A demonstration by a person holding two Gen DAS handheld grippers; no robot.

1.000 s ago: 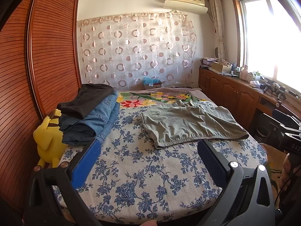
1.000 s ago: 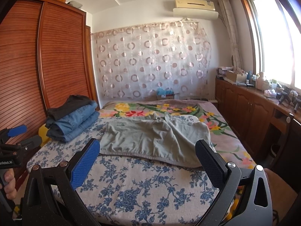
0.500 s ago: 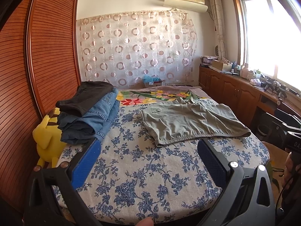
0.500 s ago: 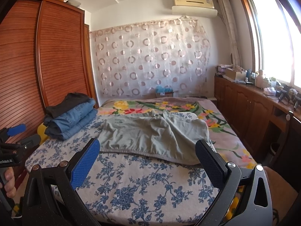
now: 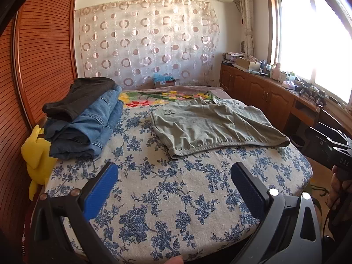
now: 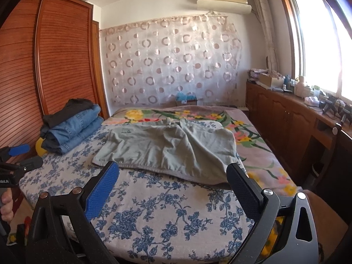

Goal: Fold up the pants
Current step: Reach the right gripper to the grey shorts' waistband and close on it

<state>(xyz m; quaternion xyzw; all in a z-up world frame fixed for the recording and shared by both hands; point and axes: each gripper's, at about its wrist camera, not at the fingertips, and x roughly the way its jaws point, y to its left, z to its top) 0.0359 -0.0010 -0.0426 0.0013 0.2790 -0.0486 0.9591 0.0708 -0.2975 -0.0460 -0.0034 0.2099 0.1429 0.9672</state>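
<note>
The gray-green pants (image 5: 211, 123) lie spread flat on the bed (image 5: 171, 198), at about 1 o'clock from your left tool (image 5: 173, 184) and at 12 o'clock from your right tool (image 6: 172, 184). Both tools are wide apart and hold nothing. They hang over the near end of the bed, not touching the pants yet.

To do this step well, I think you should move both tools forward to the near edge of the pants. Take one corner with each tool. Pinch only the pants, not the flowery sheet under them. Lift both corners together so the fold stays straight. Keep away from the stack of jeans (image 5: 88, 123) at 10 o'clock.
</note>
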